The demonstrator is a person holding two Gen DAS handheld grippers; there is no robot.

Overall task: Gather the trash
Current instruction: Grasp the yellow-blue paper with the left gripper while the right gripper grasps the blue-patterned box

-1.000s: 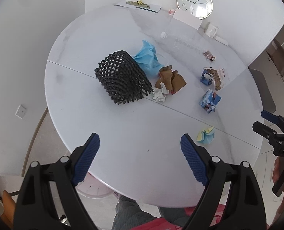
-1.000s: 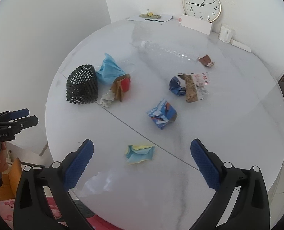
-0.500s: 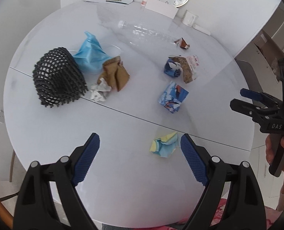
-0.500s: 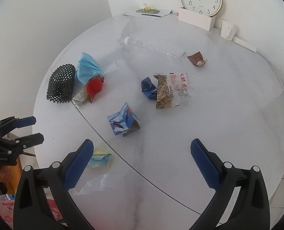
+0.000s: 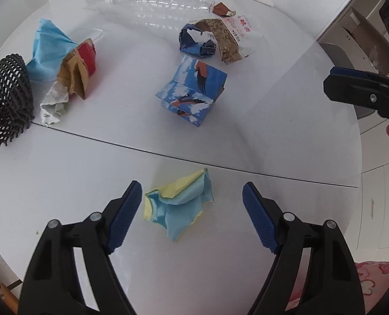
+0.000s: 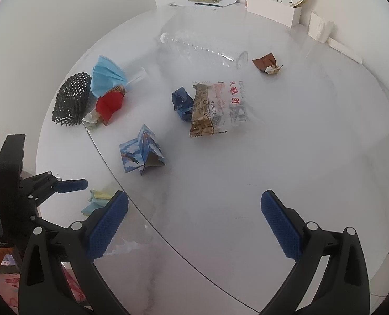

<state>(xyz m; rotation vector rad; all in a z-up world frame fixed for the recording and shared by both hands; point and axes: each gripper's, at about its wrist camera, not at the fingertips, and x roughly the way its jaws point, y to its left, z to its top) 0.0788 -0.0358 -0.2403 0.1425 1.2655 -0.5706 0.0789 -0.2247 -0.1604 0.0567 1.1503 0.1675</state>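
Closing on the crumpled yellow-and-blue paper is the step in hand, I judge: it lies on the white counter near the front edge, between the spread fingers of the left tongs, nearer the left pad and not yet touched. To do it well, the left tongs should shift slightly so the wad sits centred, drop until the pads nearly brush the counter, then squeeze across the thickest fold, since a light, springy wad can skid away from a one-sided push. The right tongs hang spread and empty above bare counter, well apart from any scrap.

Other trash waits farther back: a blue printed carton, a dark blue wad touching a snack wrapper, a clear bottle, a small brown scrap, and a cluster of blue mask, brown-and-red paper, grey wad and black mesh.

Compared with half a second ago, the left tongs have come lower and forward, so the paper now sits between the pads rather than ahead of them; the right tongs have also eased in over the counter. Both remain spread as before.
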